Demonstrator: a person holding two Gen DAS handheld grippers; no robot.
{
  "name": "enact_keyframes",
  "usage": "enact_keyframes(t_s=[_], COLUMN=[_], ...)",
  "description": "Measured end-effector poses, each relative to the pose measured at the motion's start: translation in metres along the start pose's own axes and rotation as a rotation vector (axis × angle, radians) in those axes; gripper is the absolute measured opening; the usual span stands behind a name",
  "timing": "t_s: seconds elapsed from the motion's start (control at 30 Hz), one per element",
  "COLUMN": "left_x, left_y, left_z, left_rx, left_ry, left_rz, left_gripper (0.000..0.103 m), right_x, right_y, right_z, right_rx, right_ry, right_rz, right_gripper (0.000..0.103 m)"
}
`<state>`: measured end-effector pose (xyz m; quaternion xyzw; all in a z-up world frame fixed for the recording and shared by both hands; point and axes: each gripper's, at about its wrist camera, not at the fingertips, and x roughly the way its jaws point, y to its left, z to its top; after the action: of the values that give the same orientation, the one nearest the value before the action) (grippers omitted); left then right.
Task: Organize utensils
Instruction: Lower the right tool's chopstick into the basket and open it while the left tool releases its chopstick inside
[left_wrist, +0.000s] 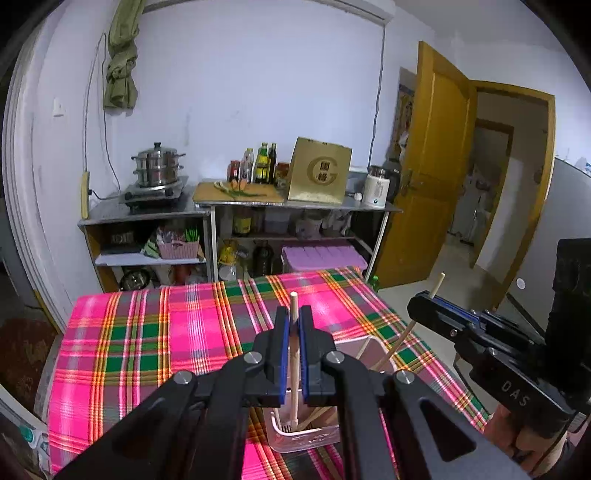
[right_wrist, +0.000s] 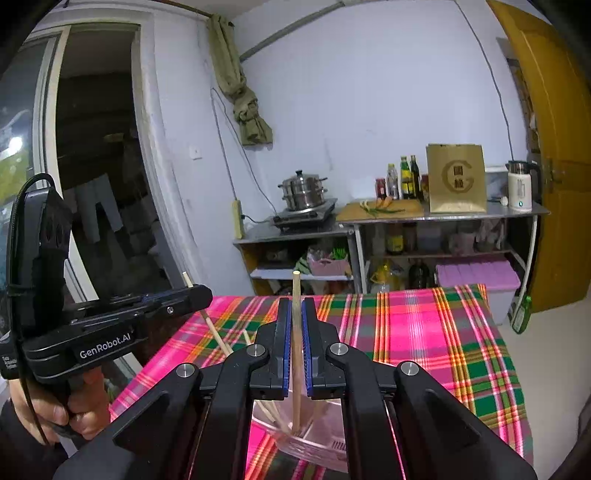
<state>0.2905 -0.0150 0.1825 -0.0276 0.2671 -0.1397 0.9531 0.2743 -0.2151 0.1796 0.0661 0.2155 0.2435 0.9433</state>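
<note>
While both tools hang over the plaid surface (left_wrist: 147, 332), each one has a chopstick pinched between its blue pads. The left hand-held gripper (left_wrist: 294, 328) is closed tight on an upright chopstick (left_wrist: 294, 369), the top end poking just above the fingertips and the lower end reaching down into the clear holder (left_wrist: 306, 435) directly beneath. More chopsticks (left_wrist: 314, 417) lean inside that holder. Over on the right of the left wrist view, the right hand-held gripper (left_wrist: 424, 302) shows side-on, clamped around its own stick (left_wrist: 410, 330), which slants down toward the holder with its tip sticking out above the jaws.

Switch to the right wrist view and it is the same story: the right hand-held gripper (right_wrist: 294, 321) is shut on a chopstick (right_wrist: 295, 350) standing upright, its bottom end down in the holder (right_wrist: 314, 446) among the other sticks (right_wrist: 269, 410). The left hand-held gripper (right_wrist: 192, 293) sits just to the left, held by a bare hand (right_wrist: 70, 406), with its stick (right_wrist: 214, 328) angling down behind the right tool toward the holder.

The holder stands near the close edge of the cloth-covered surface (right_wrist: 424, 332). Beyond it, against the wall, a steel shelf (left_wrist: 147, 214) carries a steamer pot (left_wrist: 159, 164), bottles (left_wrist: 258, 162) and a gold box (left_wrist: 319, 171).
</note>
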Motion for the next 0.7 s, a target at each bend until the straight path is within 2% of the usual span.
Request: enact_keyframes(t_s=[0.4, 0.7], left_x=[0.028, 0.036], left_y=[0.006, 0.003], left_z=[-0.021, -0.034], left_rx=[-0.014, 0.001], left_ry=[0.046, 0.082], left_rz=[-0.003, -0.003], left_gripper=[0.006, 0.006], right_x=[0.029, 0.036], right_y=[-0.009, -0.013], right_z=[-0.032, -0.042], right_rx=[0.014, 0.008], right_ry=[0.055, 0.105], right_rz=[0.002, 0.003], right_gripper=[0.005, 0.005])
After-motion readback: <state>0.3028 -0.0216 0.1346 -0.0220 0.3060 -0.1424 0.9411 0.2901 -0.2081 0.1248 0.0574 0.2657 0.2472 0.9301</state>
